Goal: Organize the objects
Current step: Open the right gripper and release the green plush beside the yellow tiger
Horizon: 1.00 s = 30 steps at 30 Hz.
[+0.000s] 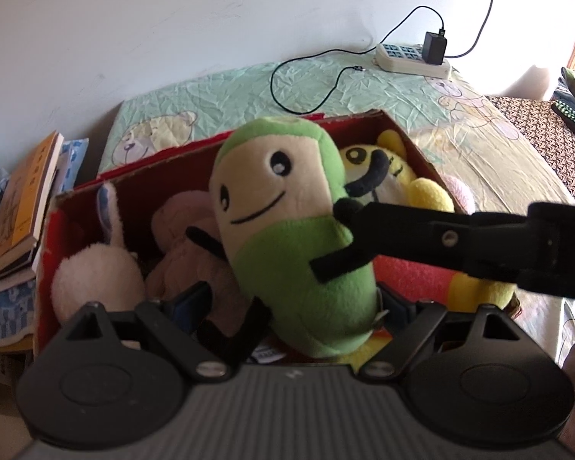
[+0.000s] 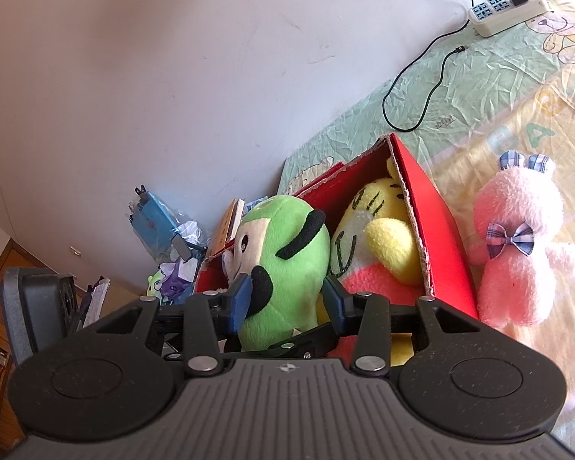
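A green and cream plush toy (image 1: 295, 237) (image 2: 287, 268) with a smiling face and black limbs stands upright over an open red cardboard box (image 1: 53, 230) (image 2: 441, 230). Its lower body sits between the blue pads of my left gripper (image 1: 295, 301); the right pad lies against it, and black legs partly hide the left side. My right gripper (image 2: 287, 299) has its pads pressed on both flanks of the same toy. In the left wrist view one right gripper finger (image 1: 402, 230) reaches in from the right to the toy's arm.
The box holds a yellow plush (image 1: 387, 176) (image 2: 383, 230), a beige plush (image 1: 184, 230) and a white one (image 1: 96, 276). A pink plush rabbit (image 2: 517, 249) stands on the bed beside the box. A power strip (image 1: 410, 57) and black cable (image 1: 287, 88) lie behind; books (image 1: 23, 207) are stacked left.
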### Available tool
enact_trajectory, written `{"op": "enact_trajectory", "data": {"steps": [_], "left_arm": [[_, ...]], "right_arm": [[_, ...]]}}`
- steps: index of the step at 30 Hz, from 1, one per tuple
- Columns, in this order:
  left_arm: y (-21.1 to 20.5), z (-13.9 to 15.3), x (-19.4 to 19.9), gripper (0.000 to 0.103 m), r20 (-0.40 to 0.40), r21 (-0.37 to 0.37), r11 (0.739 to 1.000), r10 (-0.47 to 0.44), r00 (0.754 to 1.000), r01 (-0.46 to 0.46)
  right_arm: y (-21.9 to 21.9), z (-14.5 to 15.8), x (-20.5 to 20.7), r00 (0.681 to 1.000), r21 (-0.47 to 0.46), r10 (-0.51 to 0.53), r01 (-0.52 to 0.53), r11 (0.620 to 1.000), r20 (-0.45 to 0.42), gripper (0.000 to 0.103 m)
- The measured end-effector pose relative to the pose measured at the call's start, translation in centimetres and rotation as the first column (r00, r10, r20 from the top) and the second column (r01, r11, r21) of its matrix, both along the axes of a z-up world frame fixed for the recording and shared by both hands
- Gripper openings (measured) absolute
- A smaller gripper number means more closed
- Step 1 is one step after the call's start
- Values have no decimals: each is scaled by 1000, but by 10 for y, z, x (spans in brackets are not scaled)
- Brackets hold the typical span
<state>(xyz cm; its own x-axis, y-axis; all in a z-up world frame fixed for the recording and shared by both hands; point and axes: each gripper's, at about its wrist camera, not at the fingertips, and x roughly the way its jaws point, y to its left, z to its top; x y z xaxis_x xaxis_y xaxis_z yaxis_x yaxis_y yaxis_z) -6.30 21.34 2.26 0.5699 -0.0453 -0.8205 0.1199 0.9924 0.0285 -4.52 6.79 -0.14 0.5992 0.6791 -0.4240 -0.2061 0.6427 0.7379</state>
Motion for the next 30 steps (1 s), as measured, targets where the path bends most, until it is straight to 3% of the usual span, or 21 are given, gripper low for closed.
{"op": "enact_trajectory", "data": {"steps": [23,30], "left_arm": [[-5,-1,-19,87,5,24,999,29,1000,-29],[-9,-2,-24,88,9,42,999,30,1000,-30]], "right_arm": [[-11,-7,-18,999,-29,-49,49,998,-22,43],[-7,-6,-24,999,-97,-45,46,994,10,43]]}}
